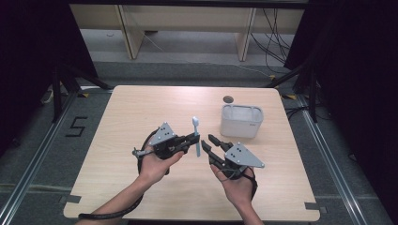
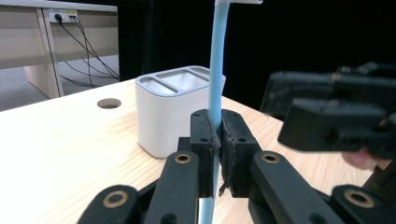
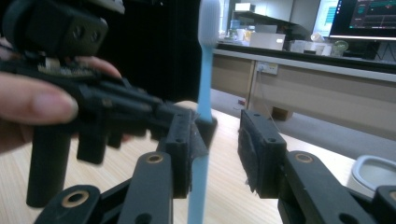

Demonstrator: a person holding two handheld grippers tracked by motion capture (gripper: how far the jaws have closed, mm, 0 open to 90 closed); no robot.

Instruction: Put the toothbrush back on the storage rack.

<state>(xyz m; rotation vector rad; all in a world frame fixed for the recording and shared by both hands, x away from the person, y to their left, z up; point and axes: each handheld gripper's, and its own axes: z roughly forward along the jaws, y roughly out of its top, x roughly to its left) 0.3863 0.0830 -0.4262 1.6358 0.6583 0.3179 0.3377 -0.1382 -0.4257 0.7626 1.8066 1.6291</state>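
The left gripper [image 1: 193, 138] clamps an upright toothbrush [image 1: 196, 136] mid-handle — its head cut off in the left gripper view. The right gripper [image 1: 209, 144] gapes beside it; the caddy [image 1: 241, 121] stands near.

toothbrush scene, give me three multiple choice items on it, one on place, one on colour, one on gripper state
1. Where does the white holder stand on the table?
A. far right part, beyond the right gripper
B. near left corner
C. under the left hand

2. What colour is the handle of the toothbrush?
A. red
B. light blue
C. black

3. How are the grippers set?
A. both open
B. left gripper shut on the toothbrush, right gripper open around it
C. right shut on the holder, left open

Answers:
1 A, the high view shows it past the right gripper, near the round hole.
2 B, the left gripper view shows a pale blue stem.
3 B, the left jaws pinch the handle, while the right gripper view shows a gap beside it.
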